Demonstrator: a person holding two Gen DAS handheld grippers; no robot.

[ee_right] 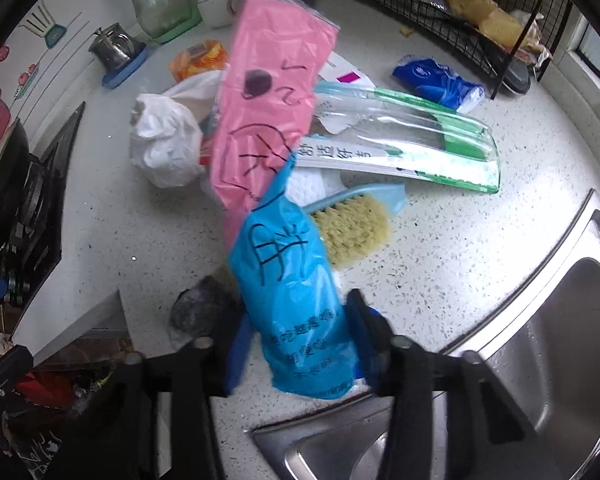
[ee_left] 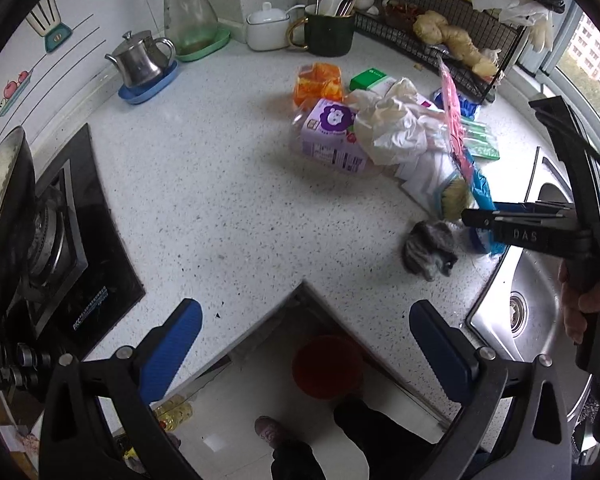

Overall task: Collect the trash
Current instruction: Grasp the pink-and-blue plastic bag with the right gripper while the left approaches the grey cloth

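Observation:
A heap of trash lies on the speckled counter [ee_left: 220, 200]: a purple box [ee_left: 332, 136], a crumpled white bag [ee_left: 392, 128], an orange wrapper [ee_left: 318, 84] and a clear green-edged pack [ee_right: 400, 140]. My right gripper [ee_right: 300, 344] is shut on the blue end of a long pink-and-blue packet [ee_right: 284, 280], which sticks up tilted from the jaws. From the left wrist view the right gripper [ee_left: 480, 218] reaches in from the right beside the sink, with the packet [ee_left: 450, 96] rising above it. My left gripper [ee_left: 306, 312] hangs open over the counter's inner corner, holding nothing.
A yellow-bristled brush [ee_right: 352, 228] and a grey scouring wad [ee_left: 430, 250] lie right by the held packet. The gas stove [ee_left: 80, 240] is at the left, the steel sink [ee_left: 540, 300] at the right. A red bin [ee_left: 326, 368] stands on the floor below, near the person's shoe [ee_left: 270, 430].

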